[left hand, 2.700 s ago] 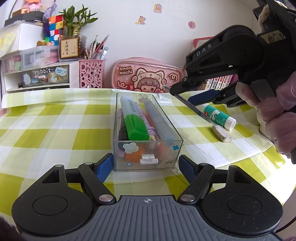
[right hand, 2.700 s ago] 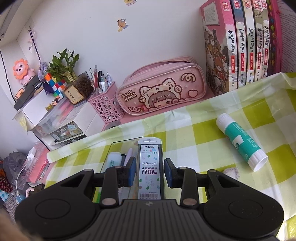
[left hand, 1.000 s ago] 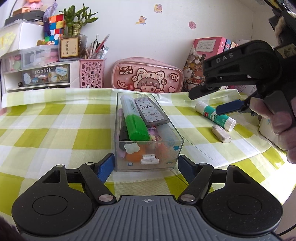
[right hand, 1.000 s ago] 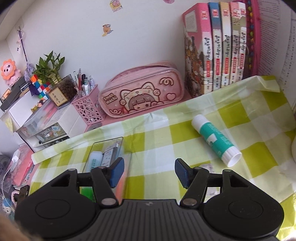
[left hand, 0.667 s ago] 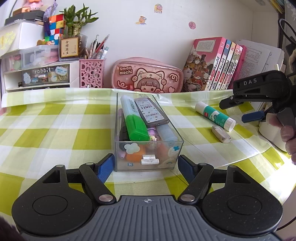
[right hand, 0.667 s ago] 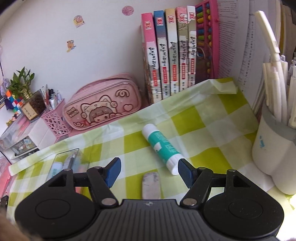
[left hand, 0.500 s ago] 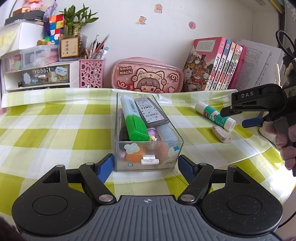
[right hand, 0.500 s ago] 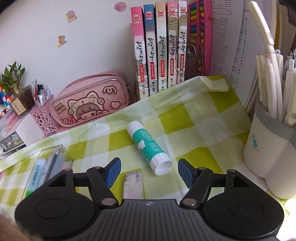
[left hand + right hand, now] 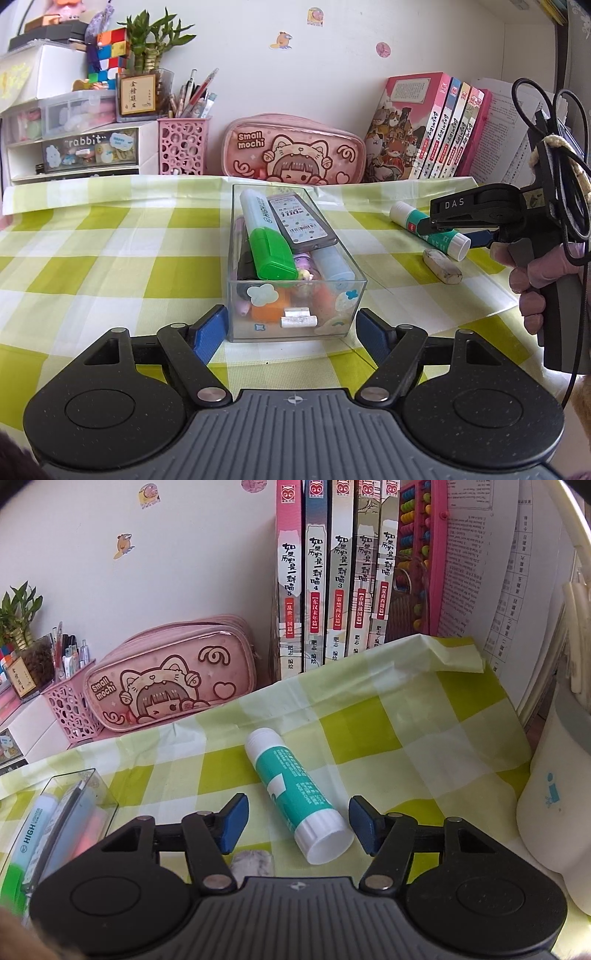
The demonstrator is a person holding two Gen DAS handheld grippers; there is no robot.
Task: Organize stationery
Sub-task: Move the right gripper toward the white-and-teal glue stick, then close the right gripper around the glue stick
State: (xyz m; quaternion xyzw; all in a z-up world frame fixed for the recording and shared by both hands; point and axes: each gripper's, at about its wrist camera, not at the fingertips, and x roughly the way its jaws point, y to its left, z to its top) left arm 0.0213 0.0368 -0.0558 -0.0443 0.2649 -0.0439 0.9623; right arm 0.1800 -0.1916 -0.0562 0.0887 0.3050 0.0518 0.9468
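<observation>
The clear plastic box (image 9: 295, 291) stands on the green checked cloth (image 9: 110, 258) and serves here as the landmark. The left gripper (image 9: 291, 332) sits at the near end of the box, one blue pad on each side of it; it seems to hold the box, although contact of the pads with the walls is hard to see. Inside the box lie a green highlighter (image 9: 267, 240), a flat lead refill case (image 9: 301, 221) and other small things. To the right of the box, well apart, the glue stick (image 9: 295, 794) lies on the cloth. The right gripper (image 9: 293, 823) has its jaws on both sides of the glue stick; they have just been closing, but the pads do not touch it. An eraser (image 9: 442, 266) lies just beside the glue stick, nearer than it.
</observation>
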